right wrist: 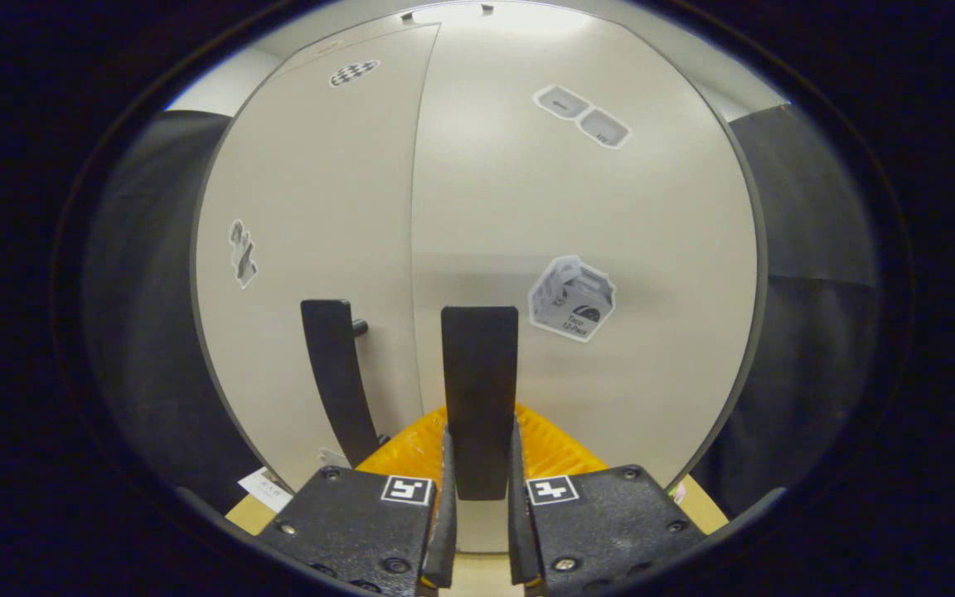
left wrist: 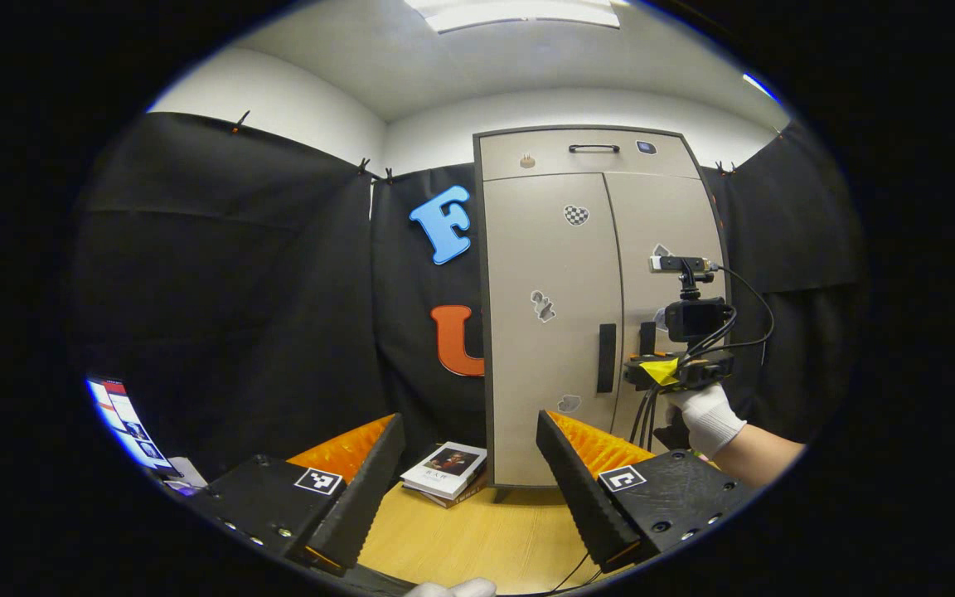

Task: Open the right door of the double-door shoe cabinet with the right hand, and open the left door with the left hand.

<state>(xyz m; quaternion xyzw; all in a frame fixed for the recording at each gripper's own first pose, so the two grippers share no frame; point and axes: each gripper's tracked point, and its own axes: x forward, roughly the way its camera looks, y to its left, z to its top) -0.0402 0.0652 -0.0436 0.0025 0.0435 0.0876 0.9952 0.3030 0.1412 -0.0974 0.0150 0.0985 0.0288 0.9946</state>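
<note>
Both doors of the shoe cabinet (left wrist: 593, 307) look closed, flush with each other along the centre seam, so by my reckoning nothing is open yet and the whole task lies ahead.

In the right gripper view the right gripper (right wrist: 478, 506) is up against the right door (right wrist: 593, 249), its two fingers drawn in on either side of that door's black handle (right wrist: 479, 398), which rises from between them toward twelve o'clock. They appear clenched on the bar, though the actual contact is partly hidden by the fingers themselves. The left door's handle (right wrist: 332, 373) stands untouched at about ten o'clock from it.

From the left gripper view the same right gripper (left wrist: 676, 371) shows at about three o'clock, held by a white-gloved hand (left wrist: 705, 419) at the cabinet front. The left gripper (left wrist: 469, 489) sits well back from the cabinet, fingers spread wide and holding nothing, with the left door (left wrist: 548, 323) and its handle (left wrist: 606, 357) up around one o'clock. A small stack of books (left wrist: 444, 473) lies on the wooden table (left wrist: 477, 539) at the cabinet's foot.

The right pull seems about to start; the left reach and pull remain.
</note>
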